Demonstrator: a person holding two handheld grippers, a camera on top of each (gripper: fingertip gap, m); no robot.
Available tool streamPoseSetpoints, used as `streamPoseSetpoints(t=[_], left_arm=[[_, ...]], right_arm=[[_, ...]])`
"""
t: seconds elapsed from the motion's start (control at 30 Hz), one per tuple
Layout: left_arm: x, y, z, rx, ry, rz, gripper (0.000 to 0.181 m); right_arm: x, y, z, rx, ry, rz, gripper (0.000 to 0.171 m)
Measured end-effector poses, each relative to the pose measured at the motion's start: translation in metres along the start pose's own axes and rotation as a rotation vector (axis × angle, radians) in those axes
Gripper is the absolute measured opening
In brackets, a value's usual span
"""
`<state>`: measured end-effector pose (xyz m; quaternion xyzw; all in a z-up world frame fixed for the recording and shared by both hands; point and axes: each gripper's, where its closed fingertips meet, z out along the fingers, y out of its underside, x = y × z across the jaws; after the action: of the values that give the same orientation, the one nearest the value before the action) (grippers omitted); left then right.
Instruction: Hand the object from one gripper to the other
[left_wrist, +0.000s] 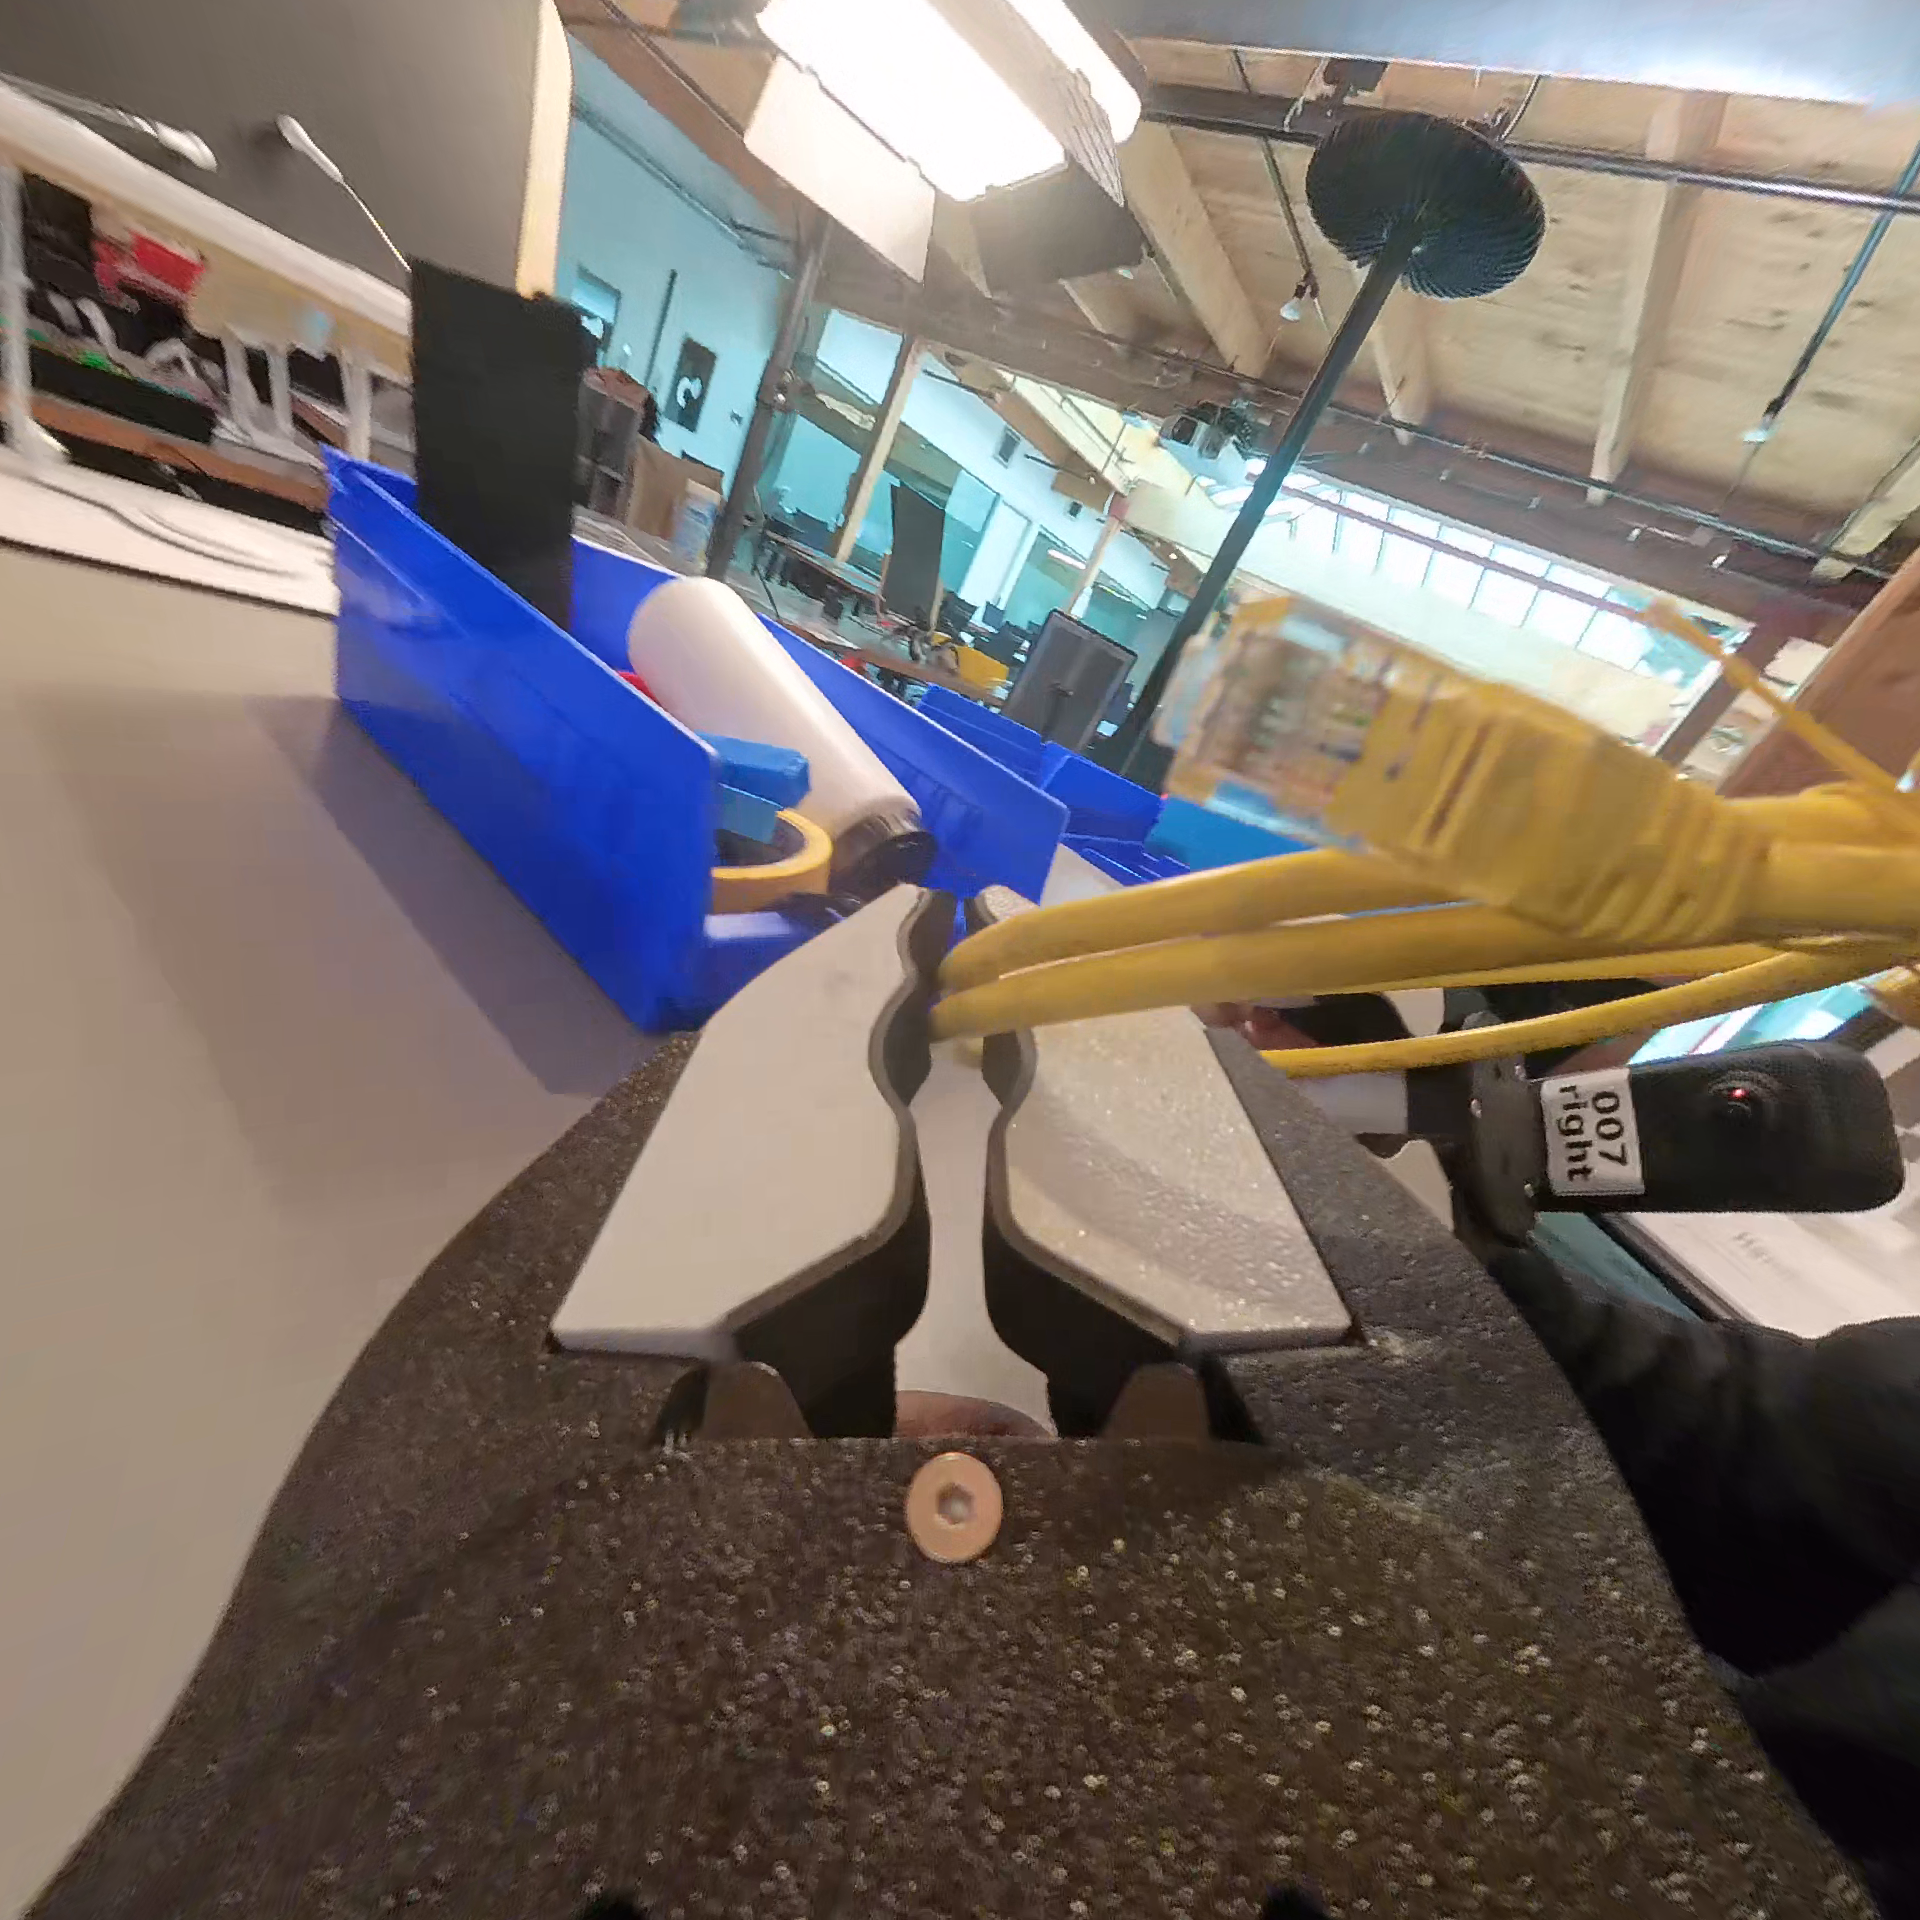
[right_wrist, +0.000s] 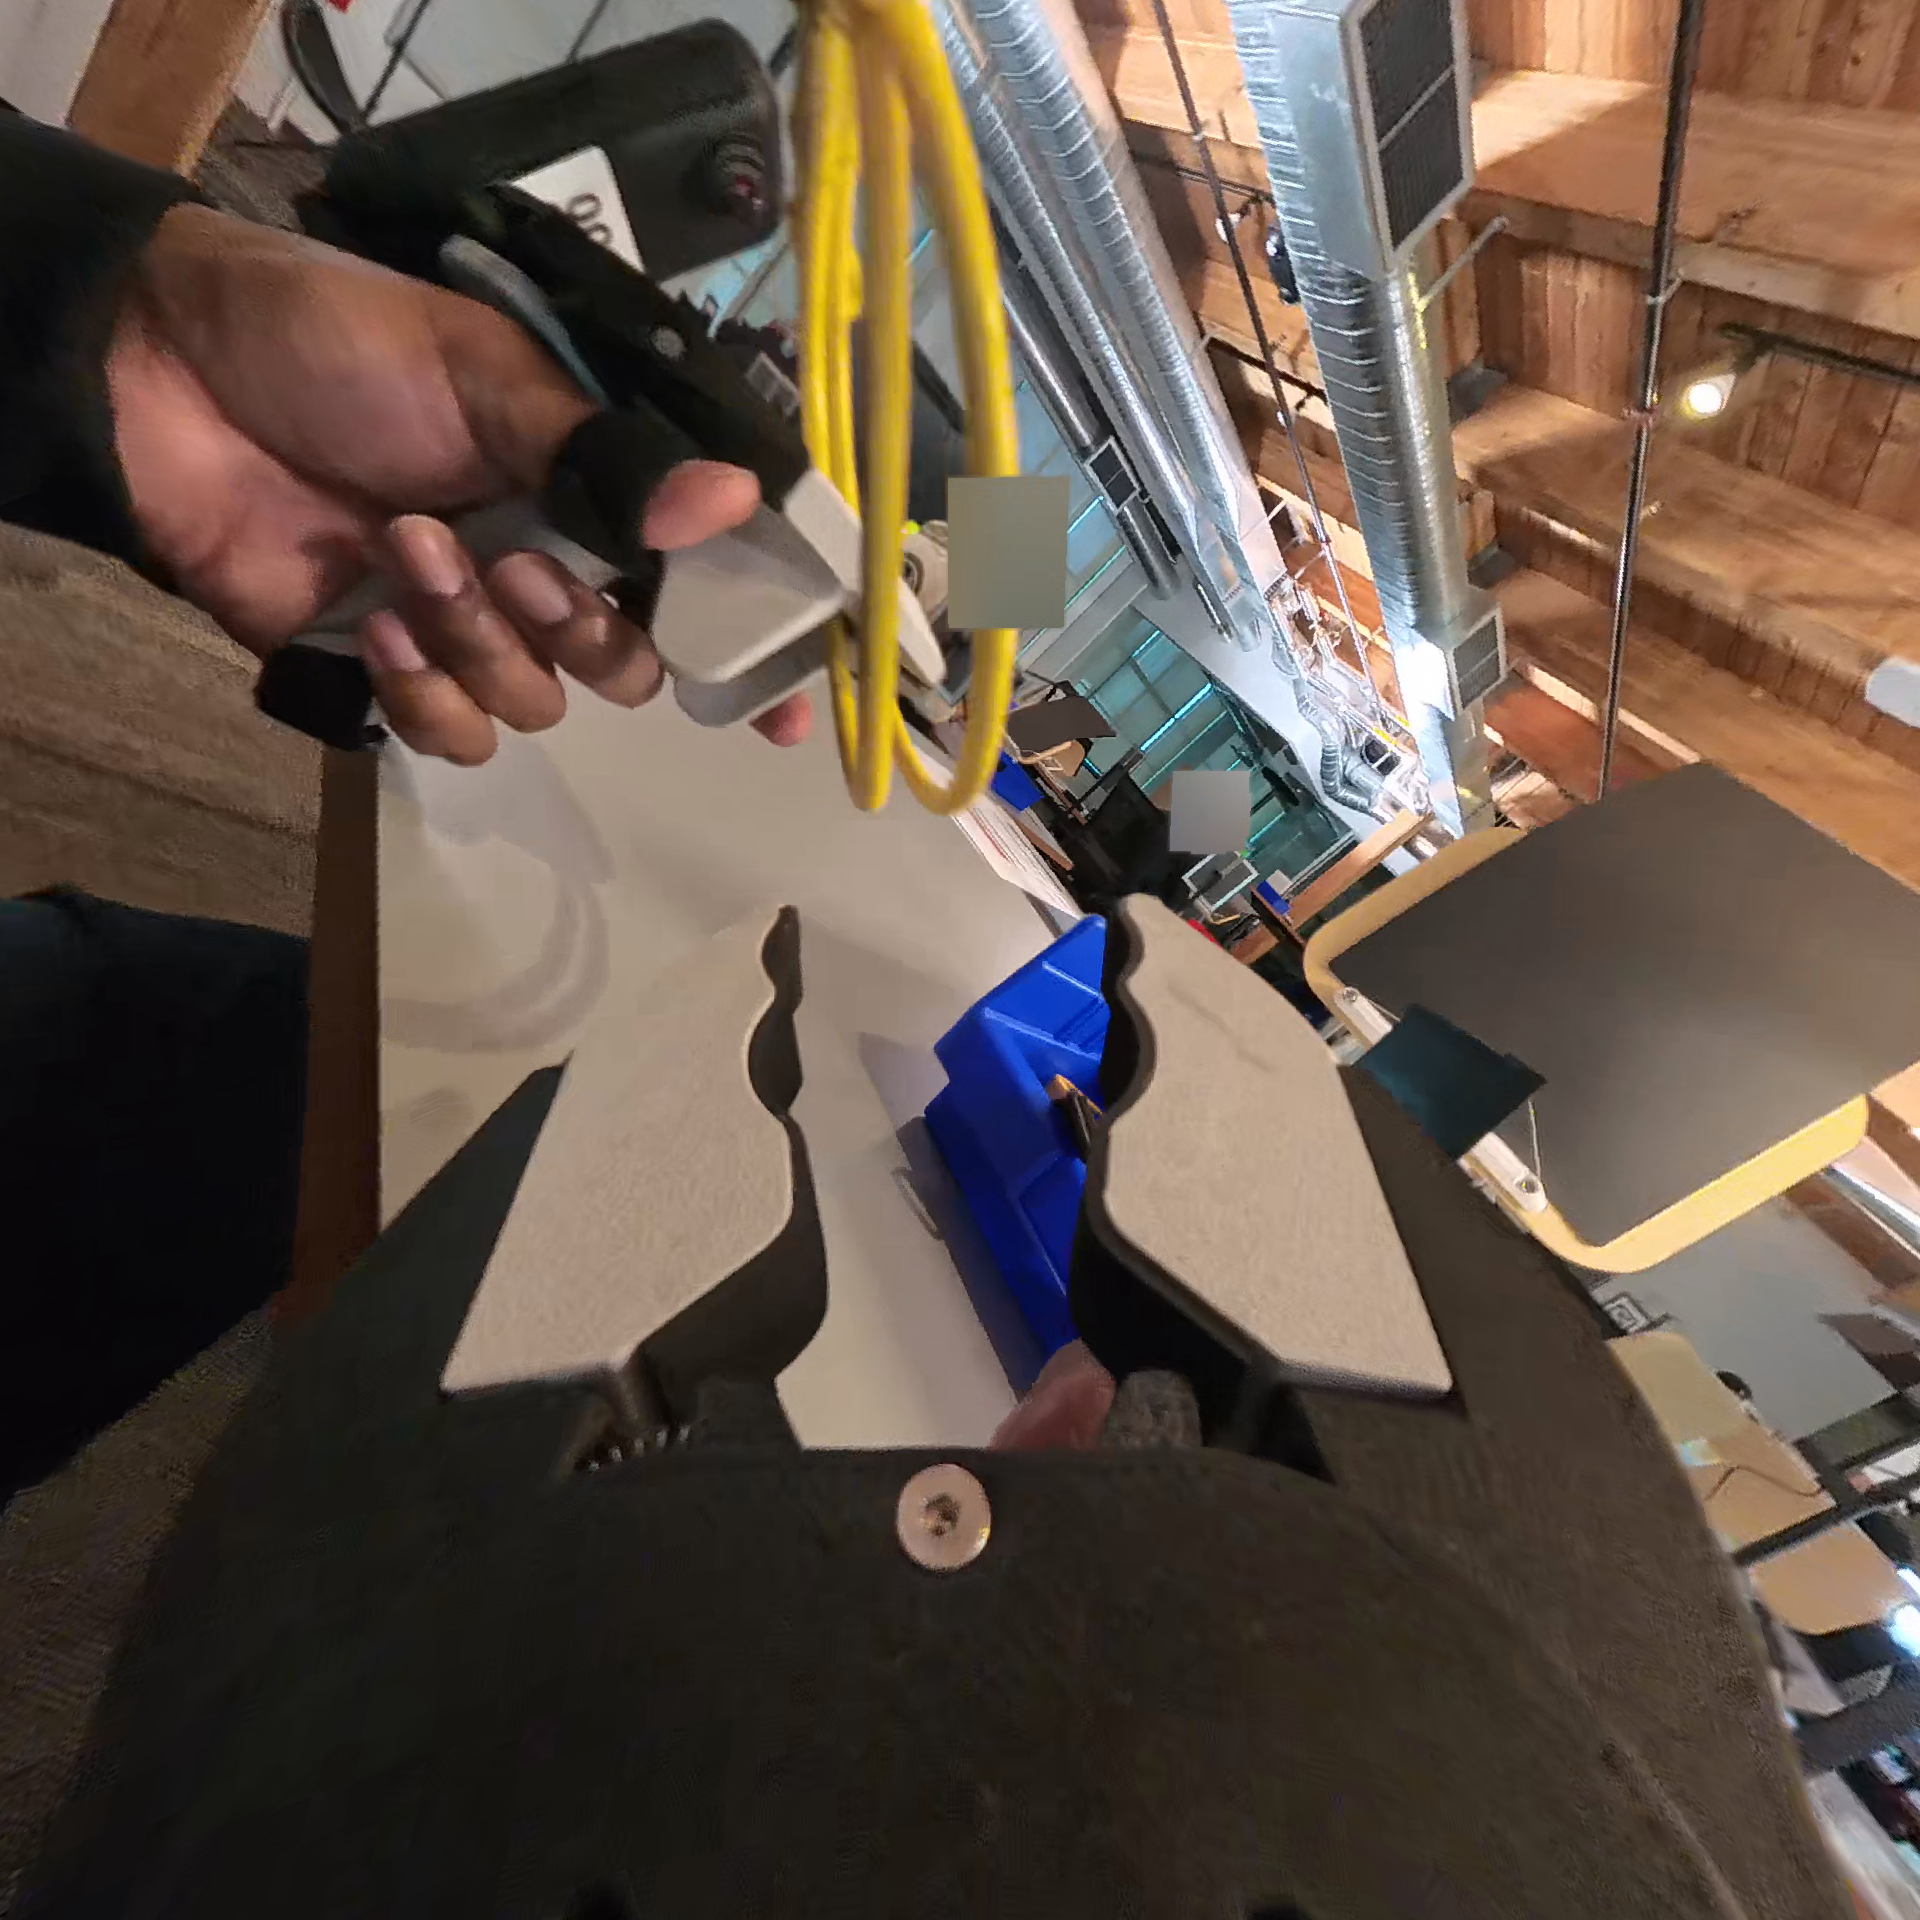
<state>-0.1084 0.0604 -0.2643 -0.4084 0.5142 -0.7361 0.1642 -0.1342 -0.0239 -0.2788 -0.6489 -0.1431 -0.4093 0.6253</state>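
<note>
- Left wrist view: left gripper (left_wrist: 951, 971) has its grey fingers (left_wrist: 774, 1132) closed on a coiled yellow cable (left_wrist: 1195, 935); strands pinched near the tips, in the wavy notch.
- Cable loops run off to the right of that view; a yellow plug boot with clear connector (left_wrist: 1340, 707) sits close to the lens, blurred.
- Behind the tips, a blue bin (left_wrist: 499, 707) on the grey table (left_wrist: 156, 987), holding a white cylinder (left_wrist: 758, 707), a yellow tape roll (left_wrist: 779, 868), and a black upright block (left_wrist: 494, 457).
- More blue bins (left_wrist: 1081, 779) farther back, contents not readable.
- Right edge of that view: black camera body with a white label (left_wrist: 1704, 1132), part of the other gripper; black sleeve (left_wrist: 1766, 1455) below it.
- Right wrist view: right gripper (right_wrist: 951, 971) fingers (right_wrist: 1236, 1164) wide apart, nothing between them, clear of the cable.
- Same view, upper left: left gripper (right_wrist: 831, 613) seen from outside, held in a bare hand (right_wrist: 395, 488), its grey tips pressed on the yellow cable (right_wrist: 894, 416).
- Cable loops hang through and below those tips, off the table (right_wrist: 582, 831), well above the right gripper's open fingers.
- Blue bin (right_wrist: 1008, 1122) visible through the gap of the right fingers, on the table.
- Black-topped board with pale rim (right_wrist: 1621, 997) at right; wooden ceiling and silver ducts (right_wrist: 1351, 312) in the background.
</note>
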Motion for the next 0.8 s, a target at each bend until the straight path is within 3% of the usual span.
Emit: streamPoseSetpoints(t=[0.07, 0.13, 0.27, 0.37, 0.5, 0.67, 0.8], left_arm=[[0.010, 0.013, 0.010, -0.016, 0.035, -0.045, 0.006], [0.021, 0.028, 0.020, -0.052, 0.080, -0.103, 0.005], [0.031, 0.042, 0.029, -0.104, 0.080, -0.072, 0.005], [0.030, 0.046, 0.029, -0.143, 0.086, -0.071, 0.009], [0.033, 0.048, 0.026, -0.191, 0.114, 0.013, 0.037], [0.054, 0.047, 0.014, -0.222, 0.252, 0.248, 0.055], [0.079, 0.044, 0.005, -0.204, 0.446, 0.133, 0.033]], right_arm=[[-0.002, -0.003, 0.001, 0.008, -0.004, 0.000, 0.065], [0.002, -0.007, -0.002, 0.040, -0.003, 0.046, 0.063], [0.005, -0.015, -0.009, 0.117, -0.038, 0.151, 0.013], [0.007, -0.010, -0.008, 0.092, -0.082, 0.248, 0.013], [0.020, -0.004, -0.009, 0.070, -0.094, 0.438, 0.013], [0.020, 0.004, -0.013, 0.011, -0.320, 0.910, 0.013], [0.025, 0.010, -0.017, 0.037, -0.390, 1.190, 0.012]])
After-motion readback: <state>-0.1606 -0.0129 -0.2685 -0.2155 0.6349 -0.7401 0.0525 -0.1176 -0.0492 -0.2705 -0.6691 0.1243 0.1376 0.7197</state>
